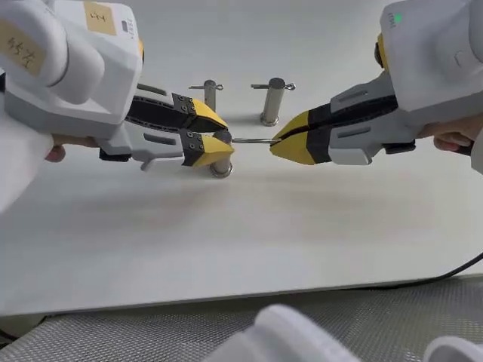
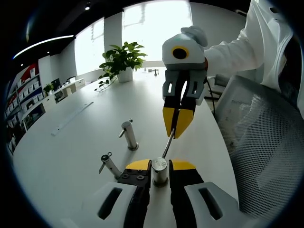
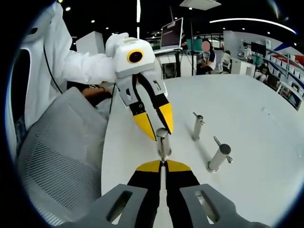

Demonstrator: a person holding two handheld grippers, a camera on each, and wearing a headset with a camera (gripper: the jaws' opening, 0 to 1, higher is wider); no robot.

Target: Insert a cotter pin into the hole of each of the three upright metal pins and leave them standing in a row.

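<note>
Cotter pin meets the front metal pin, both grippers clamped.

Head view: we see the left gripper [image 1: 226,136] pinching the front metal pin [image 1: 220,169], upright on the white table [image 1: 226,241]. The right gripper [image 1: 278,141] is pressed onto a cotter pin [image 1: 253,140] lying level between the two. Behind them, the second metal pin [image 1: 210,96] and third metal pin [image 1: 272,104] stand with cotters through. Left gripper view: our jaws flank the front metal pin, and the cotter pin's end is at its top. We cannot tell whether it is in the hole. Right gripper view: jaws closed on the cotter pin.
</note>
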